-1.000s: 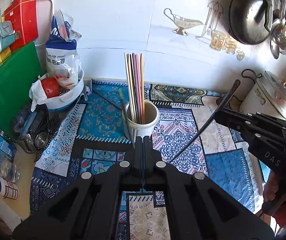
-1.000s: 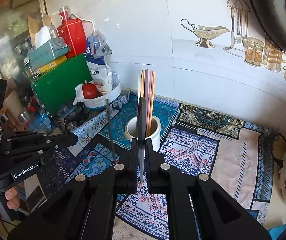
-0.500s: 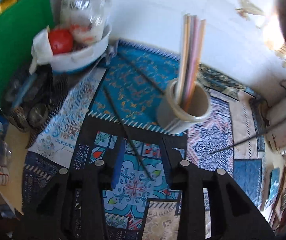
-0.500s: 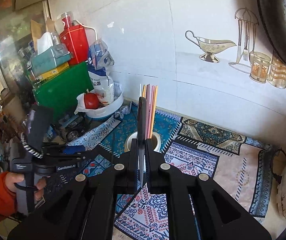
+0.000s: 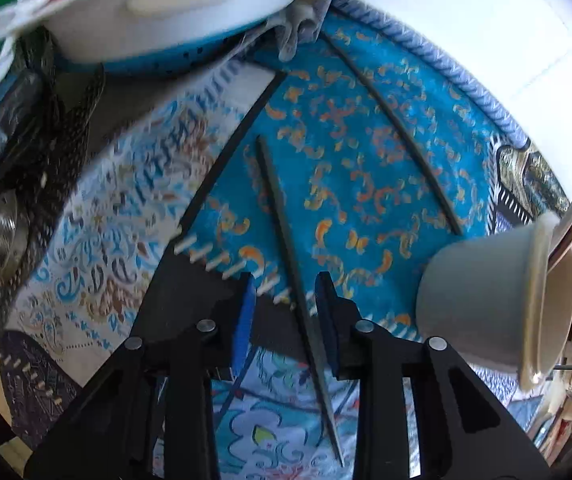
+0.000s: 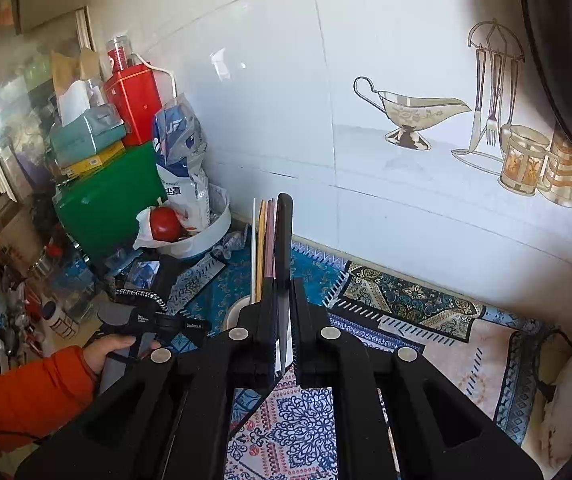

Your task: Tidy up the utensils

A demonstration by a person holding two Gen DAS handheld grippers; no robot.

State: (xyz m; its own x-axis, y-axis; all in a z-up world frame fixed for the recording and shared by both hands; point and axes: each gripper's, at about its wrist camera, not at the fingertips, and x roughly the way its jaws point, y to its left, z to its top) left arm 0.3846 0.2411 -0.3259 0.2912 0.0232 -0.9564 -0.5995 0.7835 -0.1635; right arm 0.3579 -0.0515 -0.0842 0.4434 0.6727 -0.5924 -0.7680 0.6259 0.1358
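Left wrist view puts a dark chopstick (image 5: 286,240) flat on the patterned cloth (image 5: 365,152), running lengthwise between your left tongs' (image 5: 284,300) parted fingers, closer to the right finger, while your right tongs (image 6: 284,320) clamp another dark utensil (image 6: 284,240) above the cup (image 5: 481,296).

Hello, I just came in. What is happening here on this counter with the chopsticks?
A person is tidying chopsticks into a white cup using two handheld grippers. The left gripper is open, low over the patterned mat, with one dark chopstick lying between its fingers. A second dark chopstick lies farther back. The right gripper is shut on a dark utensil, held upright near the cup.
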